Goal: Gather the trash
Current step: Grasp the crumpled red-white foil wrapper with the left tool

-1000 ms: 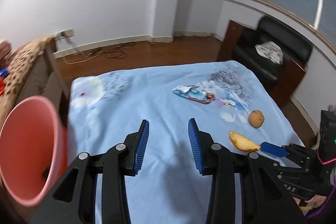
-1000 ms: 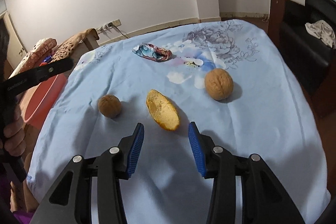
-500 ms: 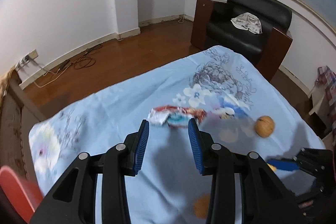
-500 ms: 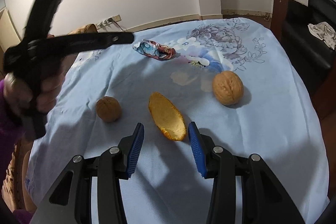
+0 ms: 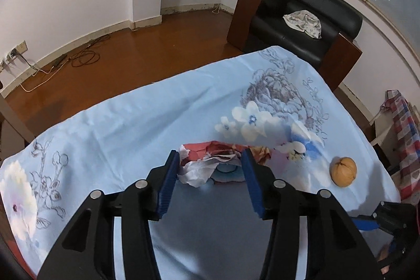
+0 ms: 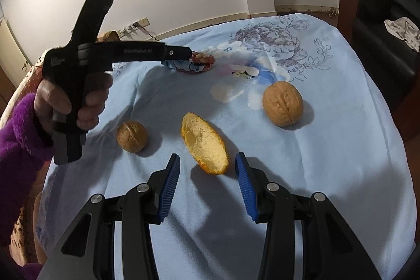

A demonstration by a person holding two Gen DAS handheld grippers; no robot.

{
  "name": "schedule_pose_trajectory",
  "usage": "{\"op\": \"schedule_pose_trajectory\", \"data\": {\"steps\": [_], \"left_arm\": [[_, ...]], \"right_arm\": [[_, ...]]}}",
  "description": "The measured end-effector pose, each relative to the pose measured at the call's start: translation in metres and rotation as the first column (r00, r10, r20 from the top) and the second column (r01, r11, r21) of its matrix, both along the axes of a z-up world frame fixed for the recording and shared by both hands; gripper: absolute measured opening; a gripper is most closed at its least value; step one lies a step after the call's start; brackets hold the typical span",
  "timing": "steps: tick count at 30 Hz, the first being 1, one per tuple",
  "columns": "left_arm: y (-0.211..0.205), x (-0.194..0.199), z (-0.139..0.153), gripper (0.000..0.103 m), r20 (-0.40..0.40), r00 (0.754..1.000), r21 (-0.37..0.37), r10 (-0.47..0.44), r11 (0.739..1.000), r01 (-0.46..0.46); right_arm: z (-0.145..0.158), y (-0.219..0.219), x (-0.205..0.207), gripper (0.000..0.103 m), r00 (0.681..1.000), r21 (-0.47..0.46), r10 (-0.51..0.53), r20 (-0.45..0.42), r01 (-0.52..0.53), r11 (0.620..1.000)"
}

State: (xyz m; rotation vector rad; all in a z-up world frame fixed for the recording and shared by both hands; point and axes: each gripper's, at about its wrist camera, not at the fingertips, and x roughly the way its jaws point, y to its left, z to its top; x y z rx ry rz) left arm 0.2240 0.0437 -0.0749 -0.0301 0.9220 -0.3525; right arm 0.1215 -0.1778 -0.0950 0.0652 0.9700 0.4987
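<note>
Wrapper (image 5: pixel 210 164), crumpled, red, white and blue

Left gripper (image 5: pixel 210 162) jaws opening, crumpled wrapper (image 5: pixel 210 164) between pads, left pad at wrapper's edge, cloth beyond wrapper bare up to far table edge.
Right gripper (image 6: pixel 207 164) jaws apart over orange peel (image 6: pixel 204 146) near end; gap either side of peel.
Small walnut (image 6: pixel 131 136) left of peel, large walnut (image 6: pixel 282 103) right and farther; both apart from peel, bare tablecloth (image 6: pixel 328 148) between.
</note>
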Motion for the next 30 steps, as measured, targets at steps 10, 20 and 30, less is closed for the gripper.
{"op": "schedule_pose_trajectory", "data": {"steps": [10,20,30], "left_arm": [[-0.002,-0.028,-0.001,0.049,-0.054,0.998,-0.037,-0.013,0.999,0.011],[-0.026,-0.034,-0.006,0.035,-0.004,1.000,0.078,0.007,0.997,-0.007],[-0.019,-0.072,0.024,0.005,0.071,0.986,0.079,0.152,0.984,-0.158]], "right_arm": [[-0.001,-0.008,0.000,0.043,1.000,0.046,-0.017,-0.013,0.018,0.999],[-0.002,-0.012,-0.002,0.043,1.000,0.072,-0.023,-0.017,0.024,0.997],[-0.002,-0.014,-0.001,0.048,1.000,0.101,-0.007,-0.023,0.009,0.995]]}}
